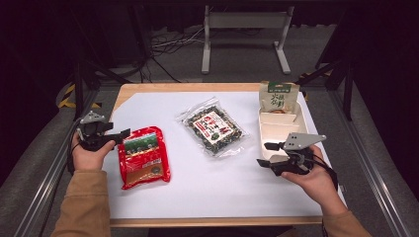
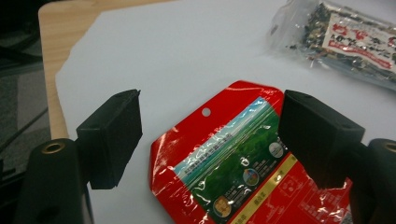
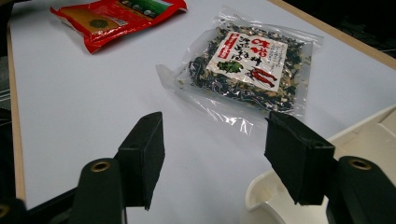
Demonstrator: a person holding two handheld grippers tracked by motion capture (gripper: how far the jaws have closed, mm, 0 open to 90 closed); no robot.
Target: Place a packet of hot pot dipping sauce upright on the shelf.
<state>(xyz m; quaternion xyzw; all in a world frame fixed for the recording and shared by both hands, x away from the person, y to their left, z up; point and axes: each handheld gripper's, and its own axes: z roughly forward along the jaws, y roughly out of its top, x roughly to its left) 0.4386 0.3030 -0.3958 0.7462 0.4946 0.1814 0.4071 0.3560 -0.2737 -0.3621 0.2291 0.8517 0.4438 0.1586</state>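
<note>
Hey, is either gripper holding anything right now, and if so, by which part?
Nothing is held. The left gripper stands open at the top edge of the red packet; the right gripper is open over bare table.

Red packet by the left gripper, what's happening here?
A person holds a two-jaw gripper in each hand at a white-covered table. The left gripper is open, jaws lined up on either side of the top end of the red packet, not gripping it. The right gripper is open and holds nothing, next to the white tray. A clear packet of dark dried food lies mid-table, and a green-and-beige pouch stands at the tray's far end.
</note>
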